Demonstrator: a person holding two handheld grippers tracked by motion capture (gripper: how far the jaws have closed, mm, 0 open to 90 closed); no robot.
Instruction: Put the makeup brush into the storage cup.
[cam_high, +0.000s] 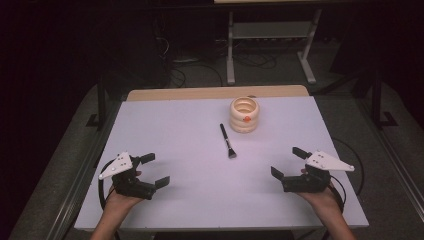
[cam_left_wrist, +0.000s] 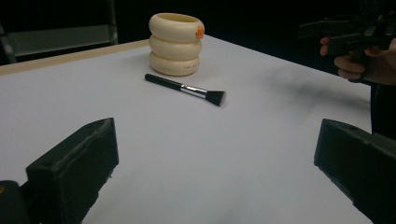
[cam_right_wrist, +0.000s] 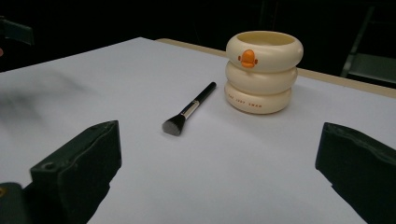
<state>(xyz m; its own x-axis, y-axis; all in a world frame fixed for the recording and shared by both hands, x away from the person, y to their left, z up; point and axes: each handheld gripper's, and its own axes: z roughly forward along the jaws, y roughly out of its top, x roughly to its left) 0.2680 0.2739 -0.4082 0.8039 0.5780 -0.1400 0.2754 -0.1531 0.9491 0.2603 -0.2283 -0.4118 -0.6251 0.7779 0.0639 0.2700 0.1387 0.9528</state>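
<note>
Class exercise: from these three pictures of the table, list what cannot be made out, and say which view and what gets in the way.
- Inside of the cream ribbed ring-stacked cup: its own wall hides the bottom, in every view.
- Small lettering on its lowest ring: too small, right gripper view.
- Person's right hand: cut by the edge, left gripper view.
- Black-handled makeup brush: underside against the white table.

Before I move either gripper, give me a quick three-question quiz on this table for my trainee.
1. True or false: the makeup brush stands inside the cream ringed cup.
2. Which end of the brush points toward the person: A bristles, B handle tip?
3. Fill in: the fingers of the left gripper and right gripper are both ____.

Key: 1 false, it lies flat on the table beside the cup. 2 A. 3 open, holding nothing.
</note>
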